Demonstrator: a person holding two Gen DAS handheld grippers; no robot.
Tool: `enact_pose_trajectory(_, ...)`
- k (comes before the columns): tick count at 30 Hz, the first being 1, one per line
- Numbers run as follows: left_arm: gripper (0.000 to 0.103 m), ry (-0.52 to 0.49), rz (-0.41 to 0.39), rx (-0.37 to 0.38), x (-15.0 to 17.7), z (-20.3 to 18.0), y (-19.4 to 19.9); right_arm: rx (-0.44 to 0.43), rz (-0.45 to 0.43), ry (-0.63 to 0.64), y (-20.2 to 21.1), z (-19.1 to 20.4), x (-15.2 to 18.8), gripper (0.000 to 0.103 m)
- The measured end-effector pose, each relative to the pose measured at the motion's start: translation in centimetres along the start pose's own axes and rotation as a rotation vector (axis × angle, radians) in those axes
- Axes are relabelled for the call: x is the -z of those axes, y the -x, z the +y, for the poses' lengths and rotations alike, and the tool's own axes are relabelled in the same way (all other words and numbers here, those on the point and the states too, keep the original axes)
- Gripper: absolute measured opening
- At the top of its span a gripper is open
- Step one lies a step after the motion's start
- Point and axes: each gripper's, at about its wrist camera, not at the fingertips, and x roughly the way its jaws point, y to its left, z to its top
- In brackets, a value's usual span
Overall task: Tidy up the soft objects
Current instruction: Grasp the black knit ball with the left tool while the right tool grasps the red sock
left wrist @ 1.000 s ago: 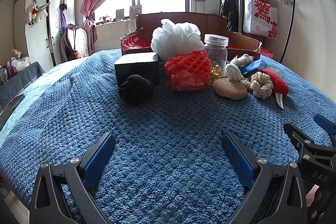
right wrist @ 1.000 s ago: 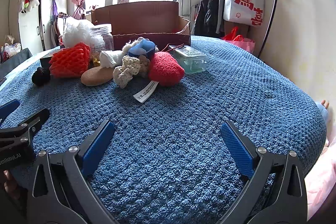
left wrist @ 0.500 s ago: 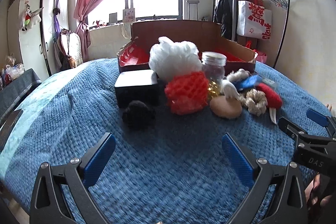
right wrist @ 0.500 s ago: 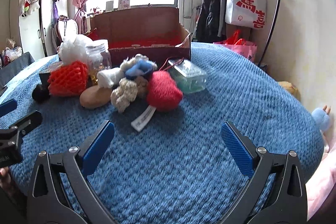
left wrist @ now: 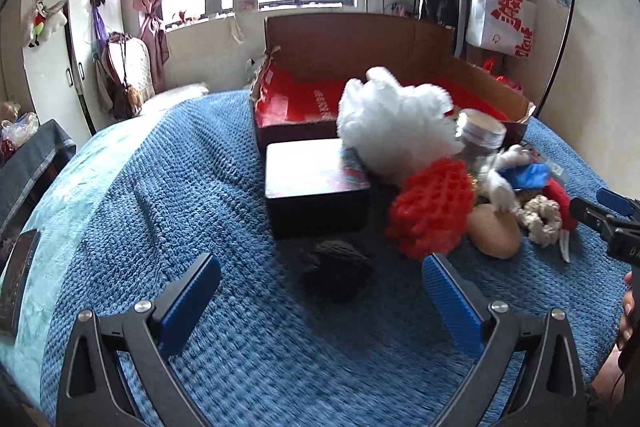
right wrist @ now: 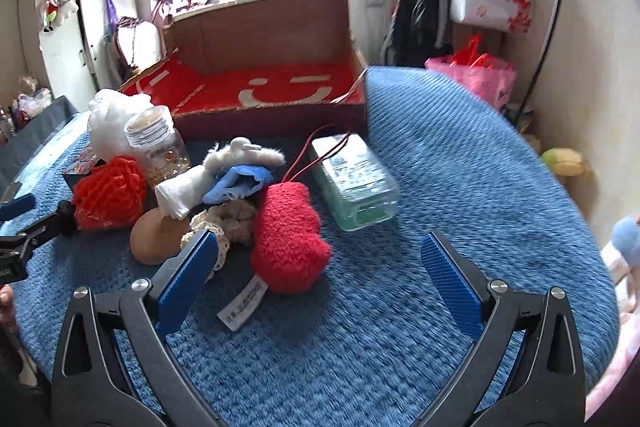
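The blue blanket (left wrist: 168,187) carried the cardboard box (right wrist: 264,51) at twelve o'clock; soft things clustered before it: white pouf (left wrist: 394,123), red knitted heart (right wrist: 288,239), black ball (left wrist: 336,267). Left gripper (left wrist: 320,301) and right gripper (right wrist: 316,277) gaped wide, empty

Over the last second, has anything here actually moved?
Only the grippers. Both have come forward over the blue blanket toward the pile: the left gripper now frames the black ball, the right gripper sits just before the red knitted piece. Both stay open, holding nothing. The objects lie as before, untouched.
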Motion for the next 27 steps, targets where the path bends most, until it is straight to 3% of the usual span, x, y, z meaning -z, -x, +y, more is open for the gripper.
enact_pose_trajectory(4, 0.094, 0.002, 0.053, 0.019, -0.4, 0.9, -1.5, -0.044, 0.055, 0.000, -1.4, 0.0, -0.4, 0.101)
enact_pose_trajectory(6, 0.082, 0.005, 0.079, 0.037, -0.5, 1.2, -2.2, -0.068, 0.063, -0.002, -1.7, 0.0, -0.6, 0.092)
enact_pose_trajectory(7, 0.079, 0.008, 0.096, 0.053, -0.5, 1.4, -2.7, -0.076, 0.067, -0.003, -1.8, 0.0, -0.7, 0.082)
enact_pose_trajectory(10, 0.049, 0.019, 0.129, 0.102, -0.5, 1.7, -3.5, -0.126, 0.102, -0.017, -2.5, -0.1, -0.6, 0.035)
enact_pose_trajectory(11, 0.037, 0.024, 0.138, 0.130, -0.4, 1.7, -3.7, -0.135, 0.109, -0.021, -2.7, -0.2, -0.5, 0.035)
enact_pose_trajectory(14, 0.037, 0.032, 0.155, 0.183, -0.2, 1.7, -3.9, -0.134, 0.076, -0.018, -1.8, -0.3, -0.5, 0.035)
enact_pose_trajectory(27, 0.036, 0.023, 0.115, 0.182, 0.6, 1.6, -1.6, -0.140, 0.057, -0.025, 0.4, -0.7, 0.0, 0.035)
